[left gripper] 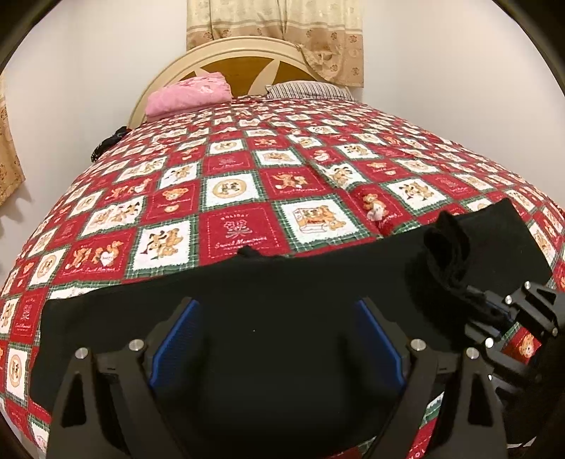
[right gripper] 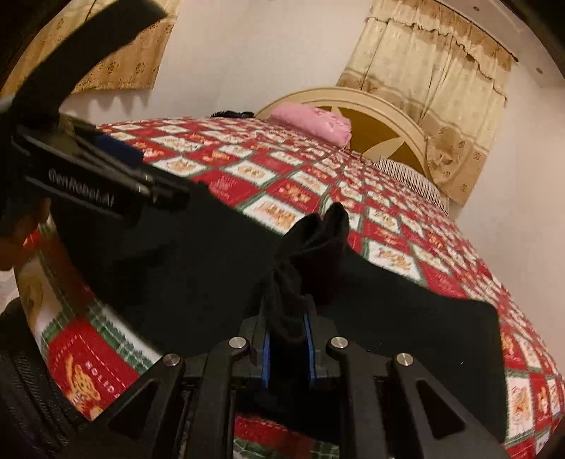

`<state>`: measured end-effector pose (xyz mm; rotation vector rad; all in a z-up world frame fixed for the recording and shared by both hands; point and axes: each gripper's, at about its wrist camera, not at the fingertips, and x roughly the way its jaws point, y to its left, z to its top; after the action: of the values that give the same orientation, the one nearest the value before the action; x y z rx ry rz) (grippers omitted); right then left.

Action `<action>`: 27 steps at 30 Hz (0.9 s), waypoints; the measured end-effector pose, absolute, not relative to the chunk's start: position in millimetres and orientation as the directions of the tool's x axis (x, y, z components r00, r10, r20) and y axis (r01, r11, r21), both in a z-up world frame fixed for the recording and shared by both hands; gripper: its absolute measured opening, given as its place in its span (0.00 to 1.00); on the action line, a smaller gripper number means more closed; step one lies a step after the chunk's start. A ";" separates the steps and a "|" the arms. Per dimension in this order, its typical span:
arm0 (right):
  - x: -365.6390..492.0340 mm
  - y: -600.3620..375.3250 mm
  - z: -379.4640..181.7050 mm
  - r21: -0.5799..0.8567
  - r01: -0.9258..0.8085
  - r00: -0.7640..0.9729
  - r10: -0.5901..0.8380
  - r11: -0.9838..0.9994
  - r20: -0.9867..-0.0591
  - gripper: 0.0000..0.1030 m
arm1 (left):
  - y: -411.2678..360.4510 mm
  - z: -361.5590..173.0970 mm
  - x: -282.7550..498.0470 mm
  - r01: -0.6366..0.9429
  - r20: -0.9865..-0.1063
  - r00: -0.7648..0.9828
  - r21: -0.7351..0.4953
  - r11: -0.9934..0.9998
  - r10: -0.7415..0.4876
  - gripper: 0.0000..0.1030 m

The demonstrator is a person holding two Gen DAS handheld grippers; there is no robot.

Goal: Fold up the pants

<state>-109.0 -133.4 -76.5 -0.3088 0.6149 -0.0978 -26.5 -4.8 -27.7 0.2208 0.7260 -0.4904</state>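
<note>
The bed (left gripper: 247, 169) is filling both views, its red, white and green bear quilt (left gripper: 233, 229) reaching to a cream headboard (left gripper: 243, 49) at 12 o'clock in the left wrist view. Curtains (left gripper: 282, 24) are hanging behind the headboard.

The pants (left gripper: 268, 300) (black, lying flat across the near edge of the quilt) are stretching from 9 o'clock to 3 o'clock in the left wrist view. In the right wrist view the pants (right gripper: 197, 261) are running from 10 o'clock to 4 o'clock.

The left gripper (left gripper: 277, 339) is hovering over the middle of the pants with its jaws standing wide apart, nothing between the blue pads (left gripper: 176, 339). Whether it is touching the cloth cannot be told.

The right gripper (right gripper: 286, 349) is pinching a bunched fold of the pants between its narrow-set pads, the cloth rising in a peak toward 12 o'clock. In the left wrist view this gripper (left gripper: 494, 310) is sitting at 3 o'clock.

A pink pillow (left gripper: 189, 93) is lying at 11 o'clock by the headboard, a striped pillow (left gripper: 310, 90) just beside it at 12 o'clock.
</note>
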 end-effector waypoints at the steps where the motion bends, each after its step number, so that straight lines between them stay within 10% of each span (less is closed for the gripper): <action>1: -108.5 -134.9 -76.9 -0.299 0.002 0.814 -0.176 0.954 -0.554 0.15 | -5.3 -28.3 -26.1 0.502 -0.683 0.639 0.023 0.864 -0.353 0.89; 19: -89.8 -84.0 -90.0 -0.251 -0.112 0.834 -0.047 0.962 -0.550 0.19 | 5.4 -22.9 -17.4 0.466 -0.676 0.655 0.009 0.885 -0.338 0.89; 27: -129.3 -144.2 -33.1 0.178 -0.178 0.842 0.244 0.968 -0.482 0.46 | -14.1 4.7 -24.9 0.527 -0.621 0.666 -0.001 0.850 -0.413 0.89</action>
<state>-129.3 -144.2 -33.1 0.1281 0.5251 0.2235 -24.9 -14.1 4.7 0.1848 0.6525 -0.5338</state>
